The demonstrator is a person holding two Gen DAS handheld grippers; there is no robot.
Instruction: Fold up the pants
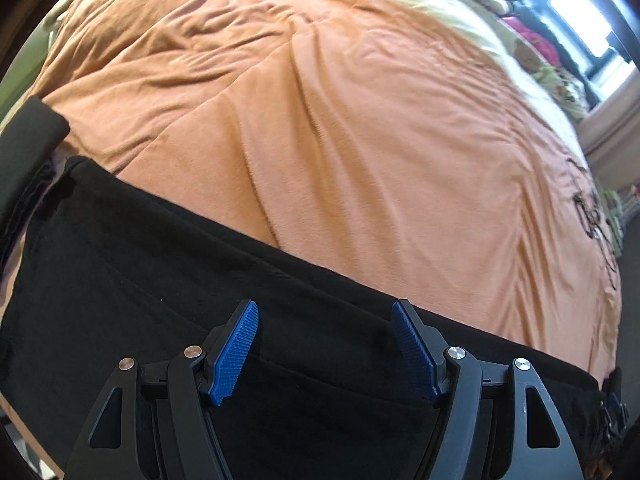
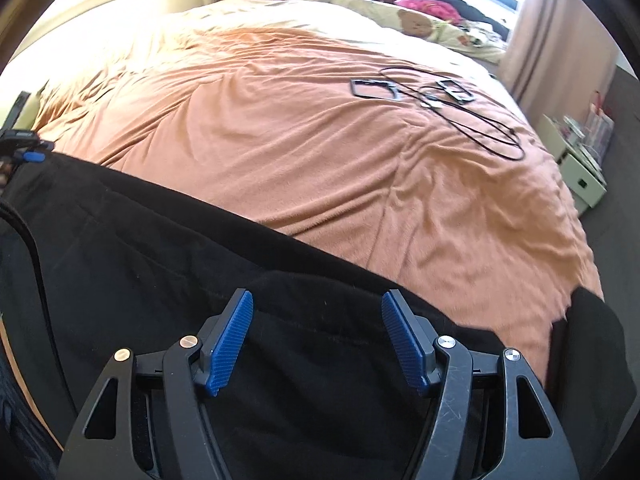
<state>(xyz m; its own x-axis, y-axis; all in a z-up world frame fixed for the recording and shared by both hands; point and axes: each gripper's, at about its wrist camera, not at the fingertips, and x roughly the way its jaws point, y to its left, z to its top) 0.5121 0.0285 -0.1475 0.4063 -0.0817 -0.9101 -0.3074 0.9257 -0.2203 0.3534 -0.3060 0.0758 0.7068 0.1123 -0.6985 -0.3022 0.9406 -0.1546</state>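
Nearest to us in both wrist views are our own tools: the left gripper [image 1: 325, 308] and the right gripper [image 2: 317, 298] each stand with their blue ribbed pads spread wide and nothing between them. Directly beneath and just ahead of both lies the pair of black fabric pants [image 1: 168, 280], stretched as a long dark band across the near edge of the bed, its long axis running left to right across our fingers instead of along them. In the right wrist view the same pants [image 2: 160, 256] show a raised fold of cloth just in front of the fingers, so we judge the right gripper marginally closer to a graspable edge; whether either gripper touches the cloth we cannot tell. Beyond the far hem spreads the wrinkled orange bedspread [image 2: 280, 140], bare in the middle, which suits folding away from us. Farther right lie a tangle of black cables and small frames [image 2: 440, 100], well apart from the pants.
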